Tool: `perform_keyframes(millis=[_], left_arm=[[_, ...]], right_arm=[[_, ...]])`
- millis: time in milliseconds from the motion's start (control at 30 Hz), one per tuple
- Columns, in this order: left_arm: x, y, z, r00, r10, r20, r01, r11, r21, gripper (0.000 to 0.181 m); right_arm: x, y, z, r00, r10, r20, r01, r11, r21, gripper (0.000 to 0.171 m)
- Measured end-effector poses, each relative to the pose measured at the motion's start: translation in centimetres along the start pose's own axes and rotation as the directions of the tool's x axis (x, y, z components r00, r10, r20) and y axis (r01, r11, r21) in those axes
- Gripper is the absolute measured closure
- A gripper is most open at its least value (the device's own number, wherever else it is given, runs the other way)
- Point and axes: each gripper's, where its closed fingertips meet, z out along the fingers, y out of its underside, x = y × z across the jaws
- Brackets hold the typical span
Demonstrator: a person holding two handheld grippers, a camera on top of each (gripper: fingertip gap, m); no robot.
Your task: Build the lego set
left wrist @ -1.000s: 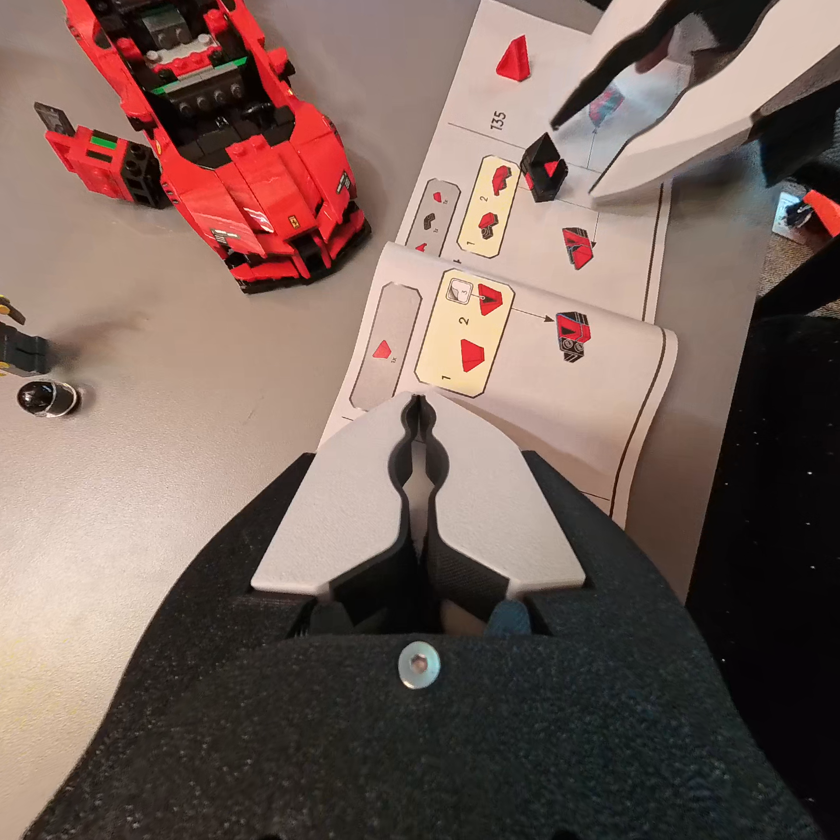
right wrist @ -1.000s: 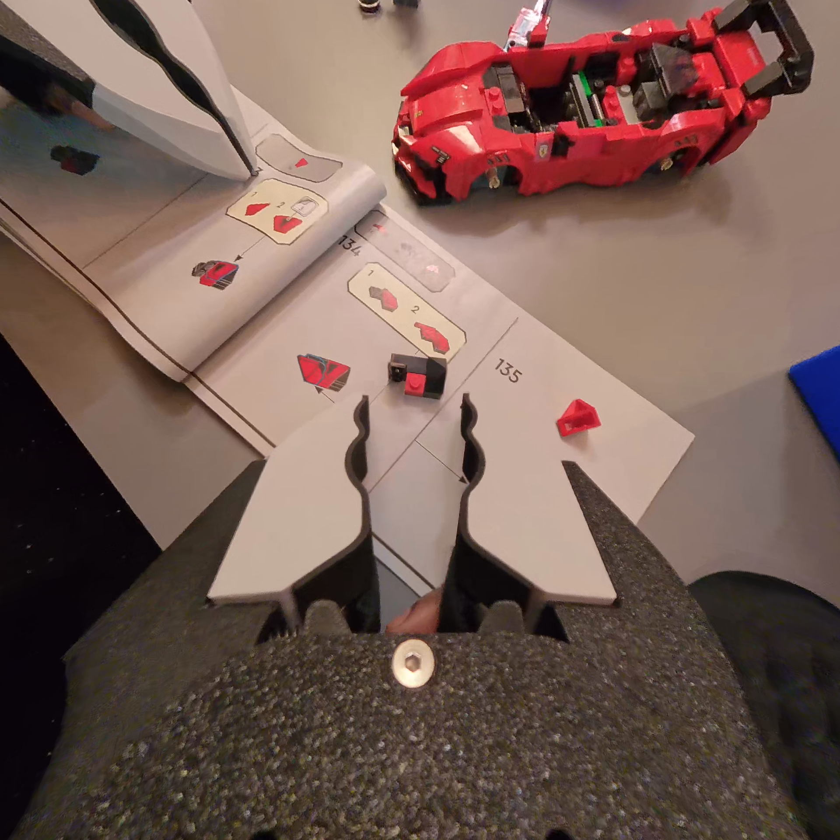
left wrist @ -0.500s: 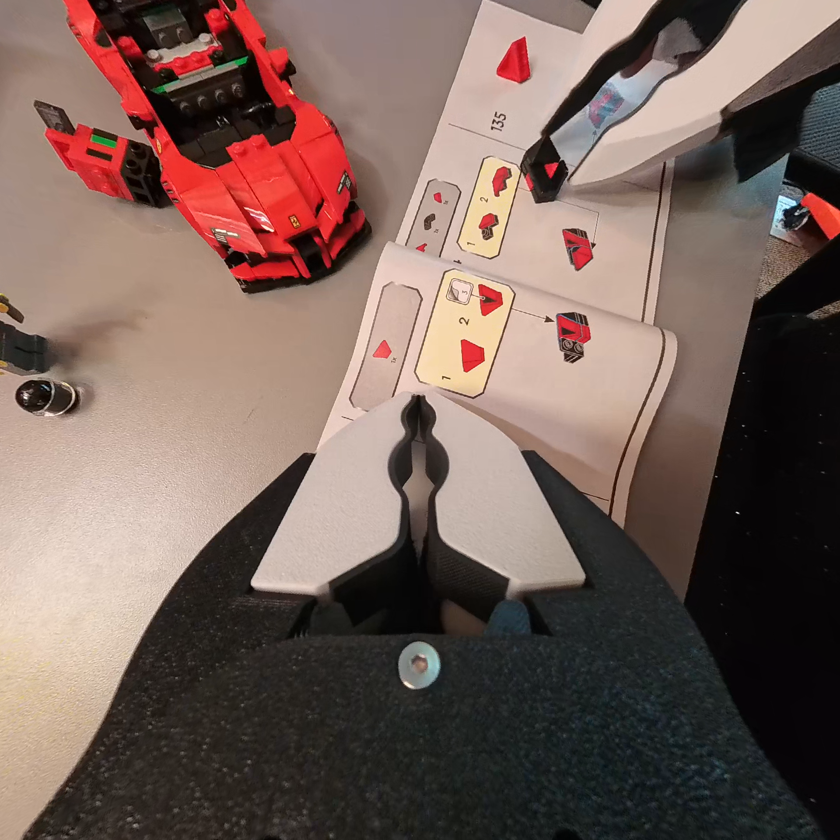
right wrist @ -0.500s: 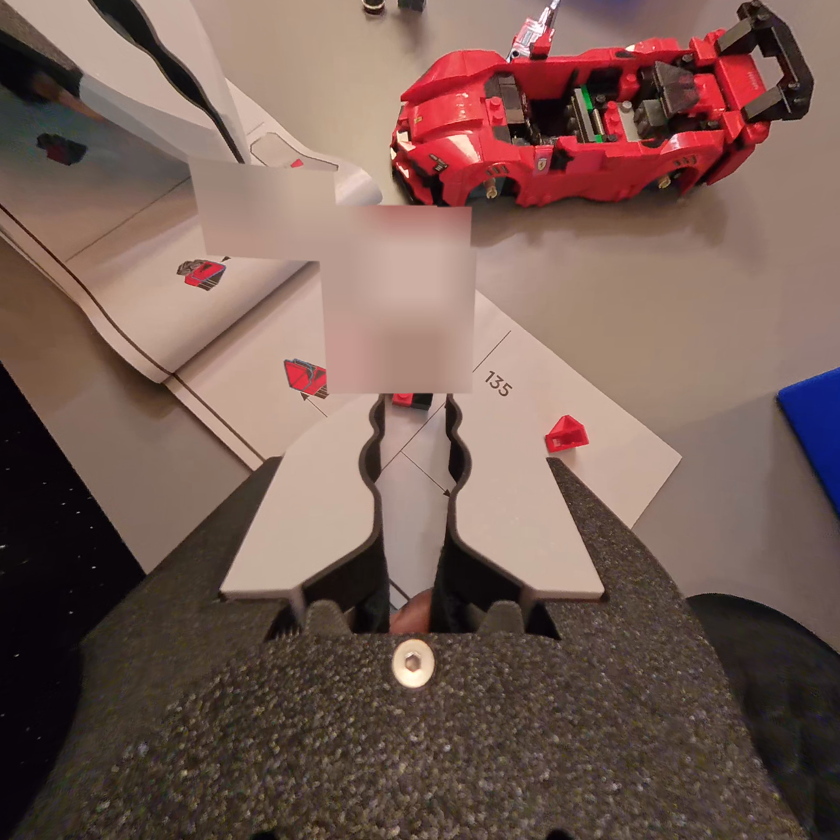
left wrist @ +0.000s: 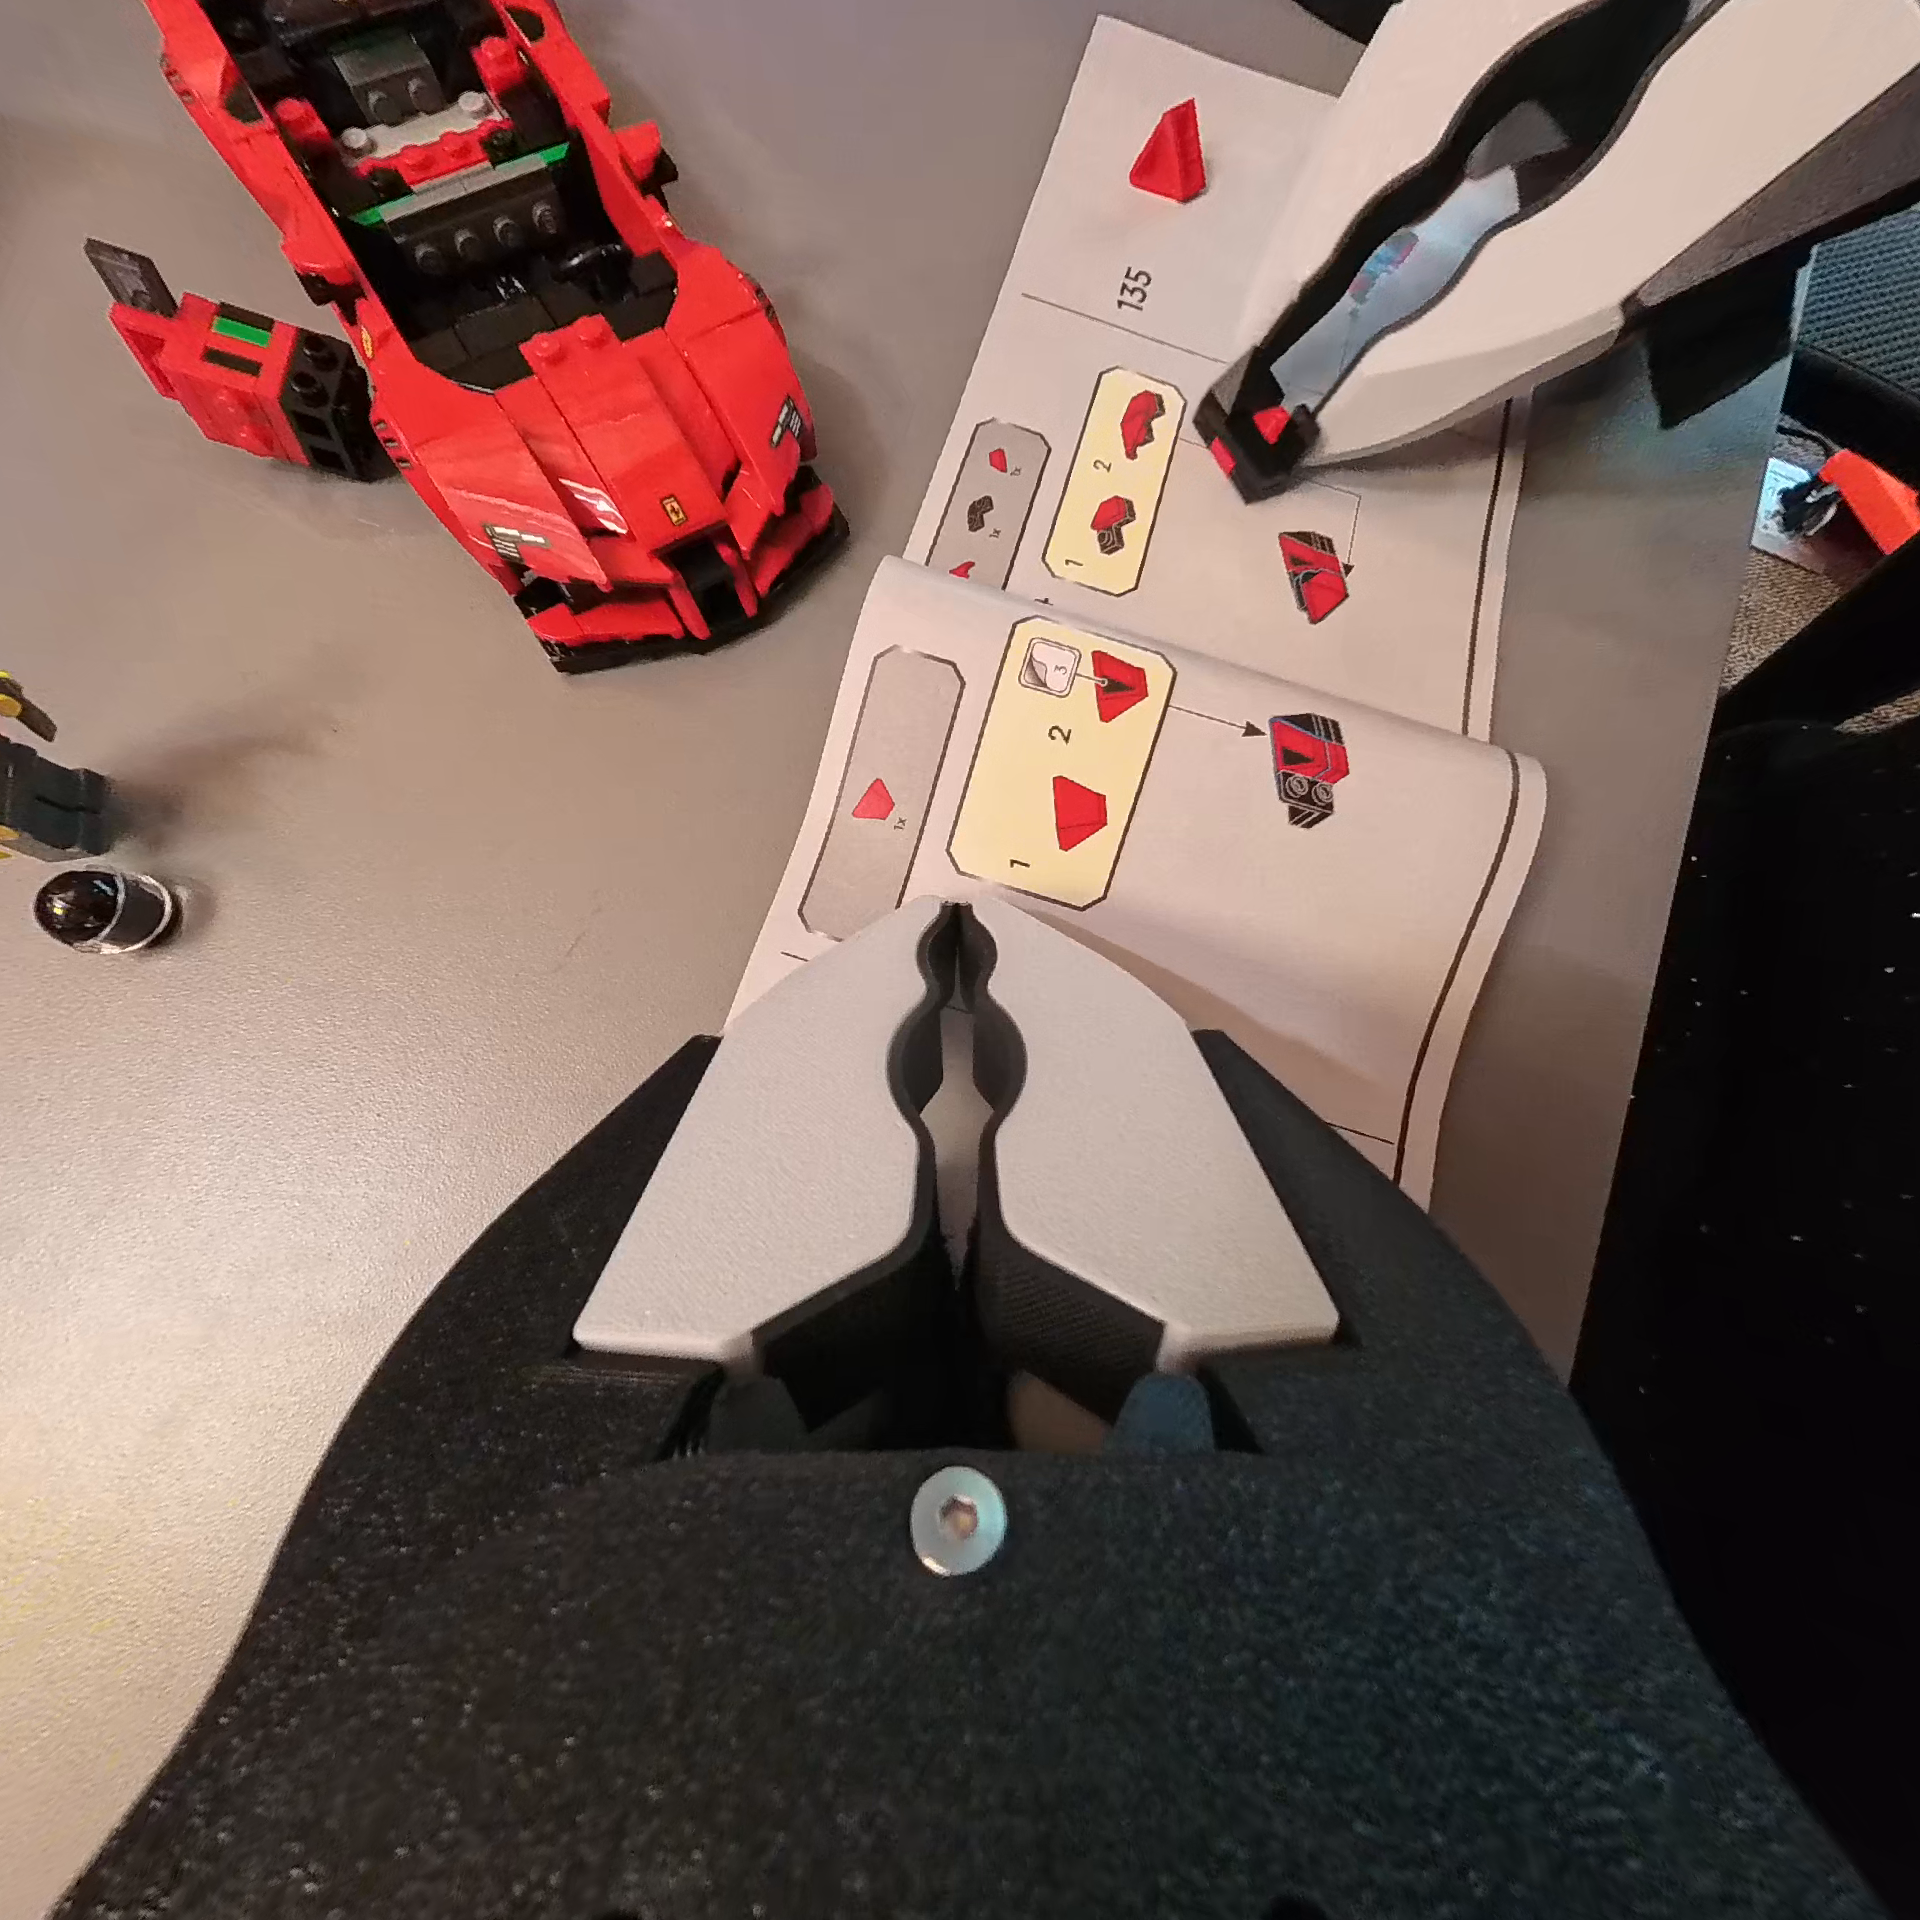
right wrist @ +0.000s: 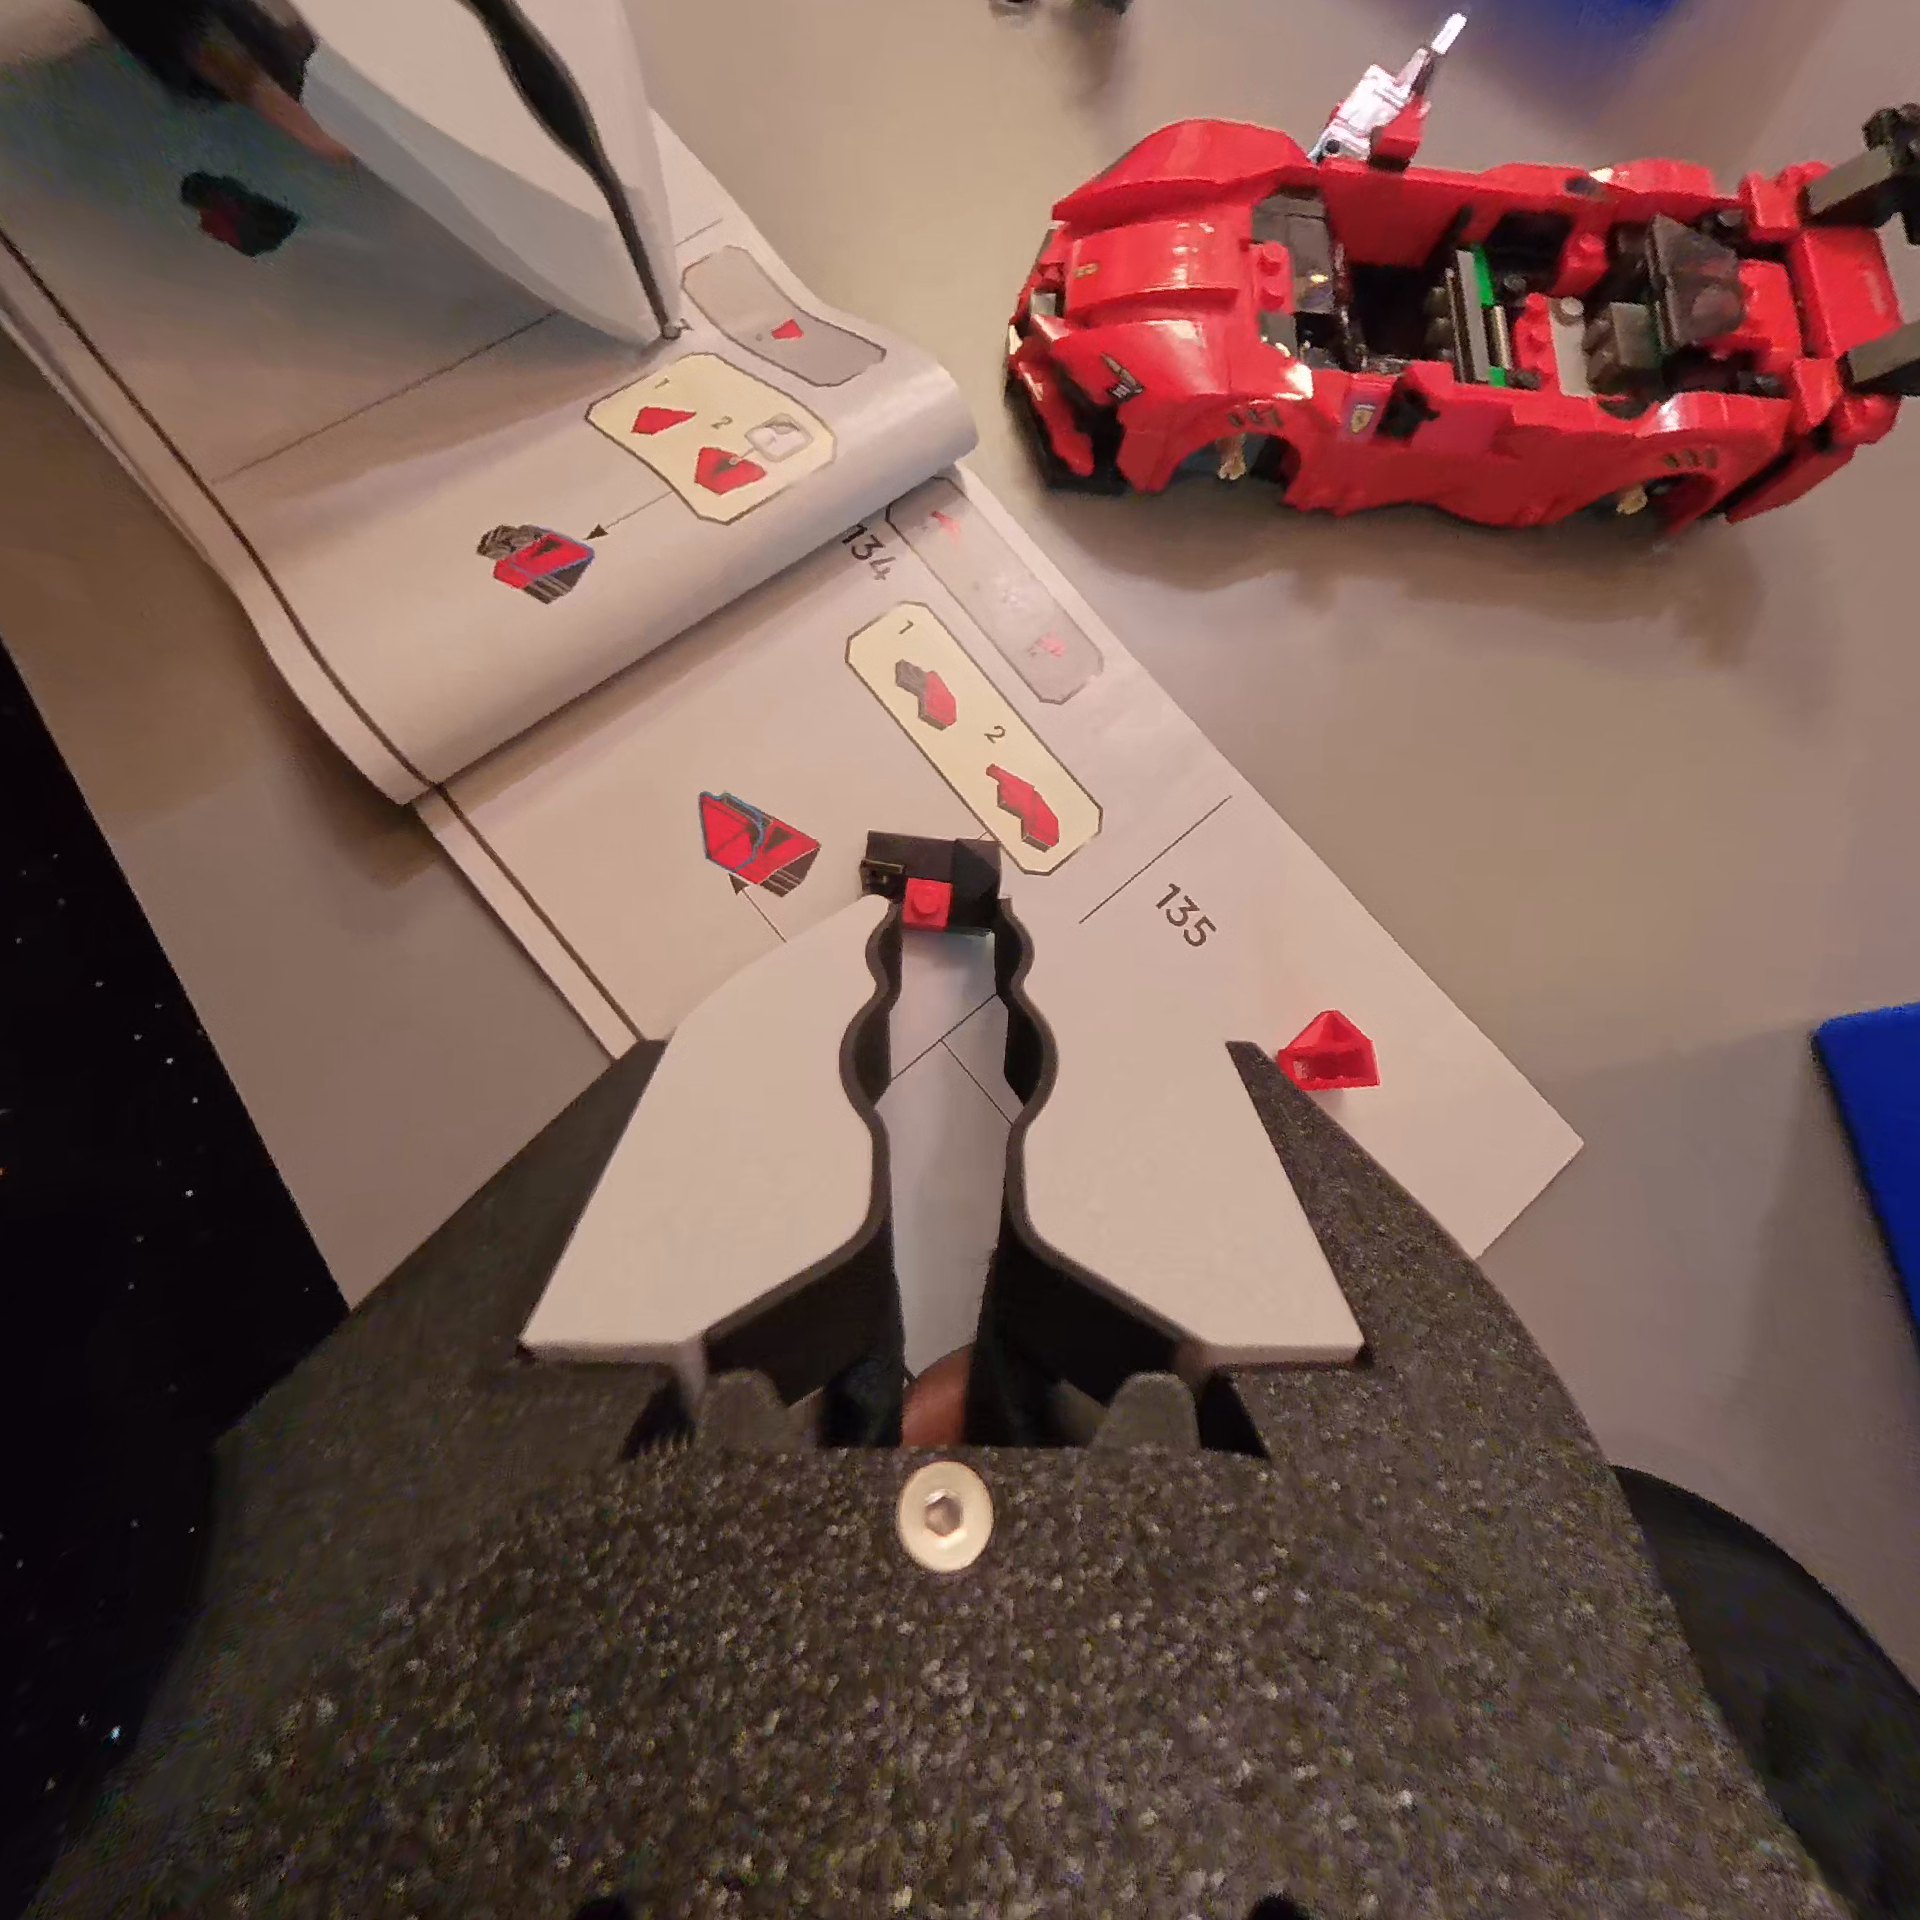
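A small black-and-red brick assembly (right wrist: 928,883) lies on the open instruction booklet (right wrist: 520,644). My right gripper (right wrist: 940,916) has its jaws closed against both sides of it, low on the page; this also shows in the left wrist view (left wrist: 1259,442). A loose red wedge brick (right wrist: 1330,1065) lies on the page to its right. My left gripper (left wrist: 956,914) is shut and empty, with its tips resting on the curled booklet page (left wrist: 1299,987). The red car model (left wrist: 520,364) stands on the grey table beyond the booklet.
A red-and-black side section (left wrist: 249,384) lies next to the car. A black helmet piece (left wrist: 104,909) and a black part (left wrist: 47,810) sit at the left table edge. A blue object (right wrist: 1881,1143) lies to the right. Dark fabric borders the table's near side. About 12 cm separates my left fingertips from my right. My left tips are roughly 12 cm from the black helmet piece (left wrist: 104,909).
My right gripper has moved forward to the small assembly and its jaws have narrowed from wide open onto it. My left gripper has stayed shut on the page.
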Motion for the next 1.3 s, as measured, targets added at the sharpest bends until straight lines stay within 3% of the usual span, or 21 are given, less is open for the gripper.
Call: perform_keyframes(millis=[267,467,633,867,1000,1100,1200,1300], left_arm=[[0.0,0.0,0.0,1.000,-0.005,-0.007,0.005,1.000,0.006,0.181],[0.0,0.0,0.0,1.000,-0.005,-0.011,0.005,1.000,0.012,0.181],[0.0,0.0,0.0,1.000,-0.004,-0.008,0.005,1.000,0.012,0.181],[0.0,0.0,0.0,1.000,-0.010,-0.015,0.010,1.000,0.014,0.181],[0.0,0.0,0.0,1.000,-0.012,-0.016,0.012,1.000,0.015,0.181],[0.0,0.0,0.0,1.000,-0.016,-0.018,0.016,1.000,0.014,0.181],[0.2,-0.1,-0.1,0.999,-0.032,-0.037,0.033,0.999,0.010,0.179],[0.7,-0.7,-0.6,0.995,-0.064,-0.076,0.068,0.997,0.041,0.173]], right_arm=[[0.7,-0.2,-2.0,0.998,0.054,0.035,-0.054,0.999,0.003,0.150],[6.7,1.5,-3.6,0.964,0.195,-0.178,-0.210,0.975,-0.068,0.152],[7.4,2.1,-2.6,0.955,0.268,-0.130,-0.282,0.953,-0.108,0.154],[7.2,2.3,-1.5,0.975,0.204,-0.089,-0.215,0.965,-0.151,0.164],[6.9,1.1,-1.8,0.973,0.217,-0.083,-0.222,0.974,-0.053,0.165],[5.4,-1.8,-2.4,0.983,0.186,-0.010,-0.183,0.972,0.145,0.165],[3.7,-4.8,-3.6,0.986,0.154,0.065,-0.167,0.920,0.354,0.165],[2.2,-6.7,-4.4,0.979,0.145,0.141,-0.195,0.859,0.474,0.165]])
